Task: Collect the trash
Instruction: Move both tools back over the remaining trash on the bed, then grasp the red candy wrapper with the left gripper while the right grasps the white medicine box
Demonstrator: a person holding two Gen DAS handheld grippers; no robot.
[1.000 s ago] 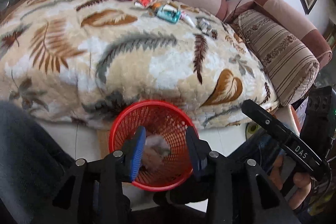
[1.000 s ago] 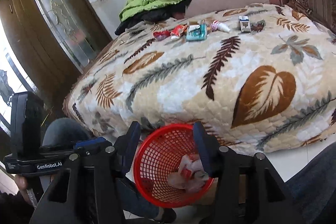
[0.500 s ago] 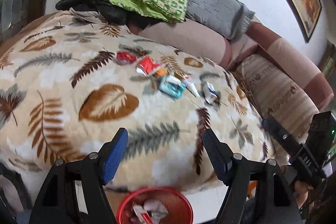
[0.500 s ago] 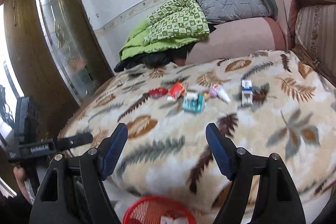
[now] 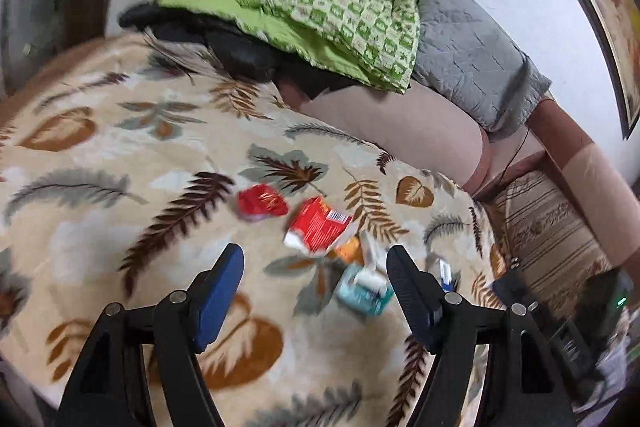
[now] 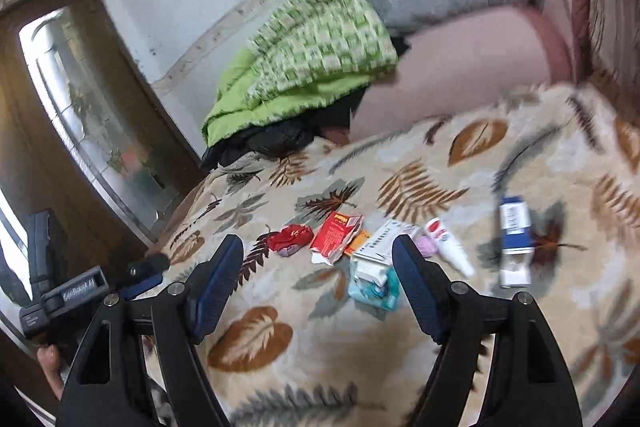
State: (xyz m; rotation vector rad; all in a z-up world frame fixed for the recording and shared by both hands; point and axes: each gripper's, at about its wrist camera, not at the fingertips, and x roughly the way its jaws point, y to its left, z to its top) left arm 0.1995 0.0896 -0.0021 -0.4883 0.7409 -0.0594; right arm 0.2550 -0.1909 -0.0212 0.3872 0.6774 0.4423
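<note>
The left gripper and the right gripper both stand released and empty above the leaf-patterned blanket. Just beyond their fingertips lies the trash: a red wrapper, a red-and-white packet, a teal pack, and rightward a blue-and-white box.

A home living room: a sofa under a leaf-print blanket, piled bedding, wooden door.
</note>
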